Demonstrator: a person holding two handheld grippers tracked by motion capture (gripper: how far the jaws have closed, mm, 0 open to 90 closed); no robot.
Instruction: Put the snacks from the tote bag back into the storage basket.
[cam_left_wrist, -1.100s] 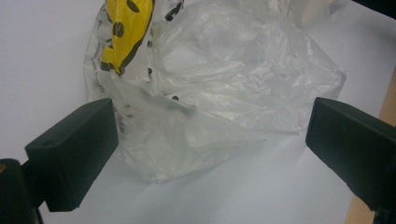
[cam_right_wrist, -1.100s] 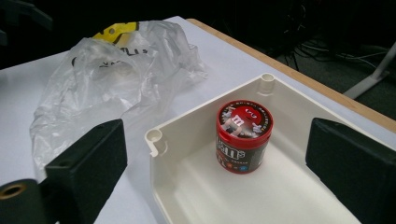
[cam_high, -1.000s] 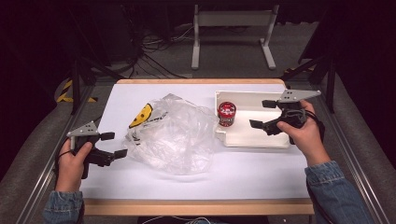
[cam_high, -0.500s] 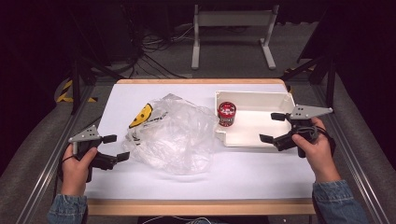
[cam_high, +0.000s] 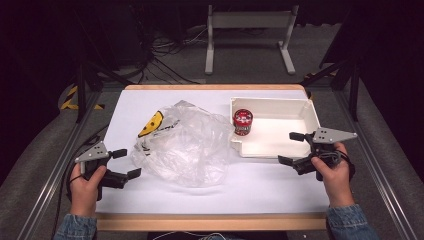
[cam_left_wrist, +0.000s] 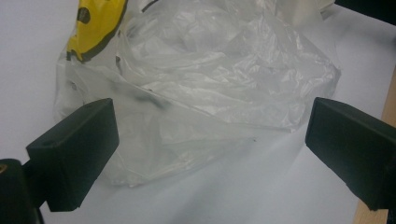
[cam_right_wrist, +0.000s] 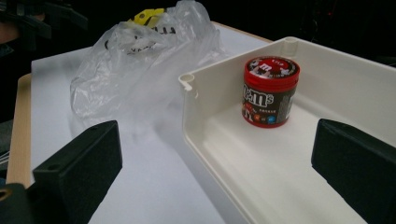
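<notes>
While both hands are kept near the table's front edge, the left gripper (cam_high: 121, 163) is held spread at 8 o'clock, the right gripper (cam_high: 292, 148) spread at 4 o'clock. Farther on, the plastic bag (cam_high: 186, 144) is seen at centre, the red candy jar (cam_high: 243, 122) upright inside the white tray (cam_high: 280, 106) at 2 o'clock.

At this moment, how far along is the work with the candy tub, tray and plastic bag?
Done: the red-lidded brown candy tub stands upright in the white plastic tray. In hand: nothing; the left gripper and right gripper are both open and empty. Left: the crumpled clear plastic bag lies loose on the table, untouched, likely next.
</notes>
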